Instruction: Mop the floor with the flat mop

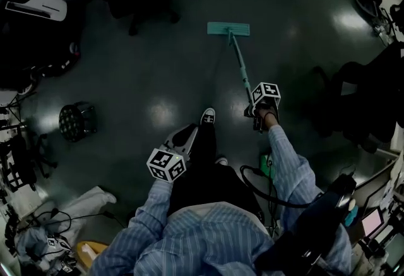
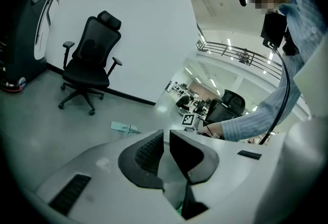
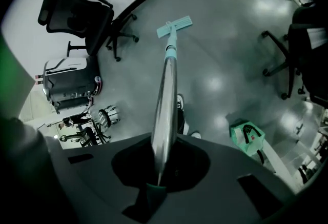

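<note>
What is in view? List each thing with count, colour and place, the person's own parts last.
flat mop: one, teal head, on floor ahead
office chair: one, black, by white wall
second chair: one, dark, far right
round wire item: one, black, left
floor machine: one, black and white, beside office chair
bag: one, teal, on floor, right
shoes: two, black and white, below
left tool: one, grey, jaws together, empty
right tool: one, dark, shut on mop handle

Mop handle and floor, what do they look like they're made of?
Mop handle: likely polished metal, since it gleams silver with a bright streak; its lower part looks teal plastic. Floor: smooth, glossy hard coating, perhaps sealed concrete or vinyl, mirroring ceiling lights.
</note>
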